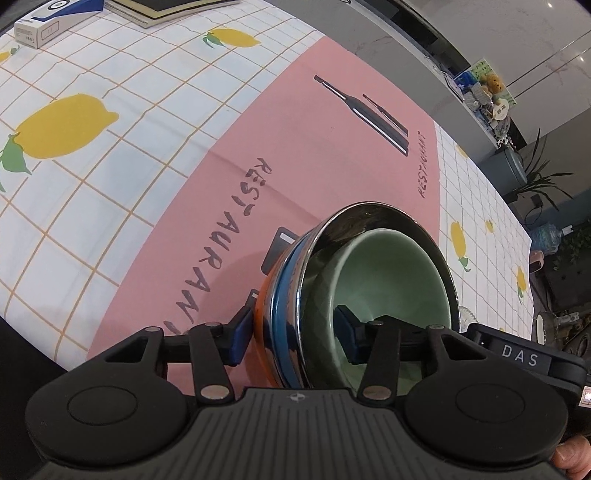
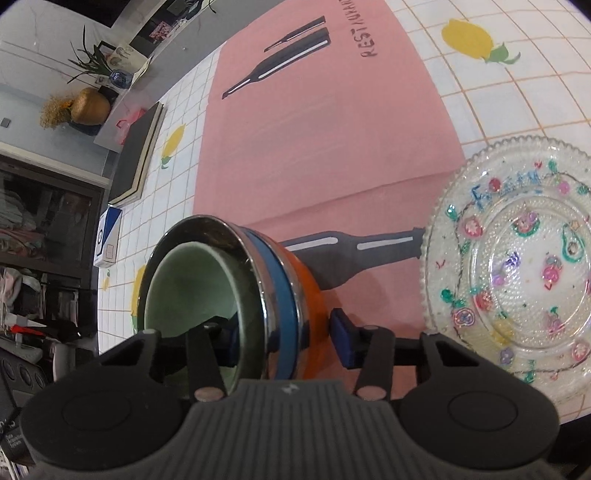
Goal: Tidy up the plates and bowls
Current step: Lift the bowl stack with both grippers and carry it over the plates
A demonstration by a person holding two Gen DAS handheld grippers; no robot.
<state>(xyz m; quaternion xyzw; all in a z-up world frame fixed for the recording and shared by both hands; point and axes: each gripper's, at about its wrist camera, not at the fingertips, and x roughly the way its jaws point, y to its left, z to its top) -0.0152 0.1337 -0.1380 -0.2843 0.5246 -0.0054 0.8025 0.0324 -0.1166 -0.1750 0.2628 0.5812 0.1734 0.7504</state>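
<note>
Here, legible writing first. The pink placemat (image 1: 295,155) carries the word "RESTAURANT" twice: large along its near side and small by its far edge, next to a printed knife-and-chopstick motif. A tag on the other tool, seen at the right edge of the left wrist view, reads "DAS". The white and blue box (image 1: 48,18) at the table's far corner has print too small to read. The glass plate (image 2: 513,258) bears painted blue lettering among coloured flowers; I cannot make it out.

Count: one stack of nested bowls (image 1: 354,288) on the placemat, comprising an orange outer bowl, a blue-banded steel bowl and one pale green bowl (image 2: 188,291) innermost. One glass plate, just beside the stack on its right in the right wrist view, overlapping the placemat's edge. One dark book (image 2: 138,155) and one box sit well apart on the lemon-print tablecloth (image 1: 74,122).

Left gripper (image 1: 293,334): jaws straddle the stack's wall, one blue pad inside the green bowl, one outside by the orange bowl. The outer pad shows a narrow gap, so not clamped.

Right gripper (image 2: 286,341): same arrangement on the opposite side, one pad inside, one outside; the outer pad stands clear of the orange wall, so not clamped either.
</note>
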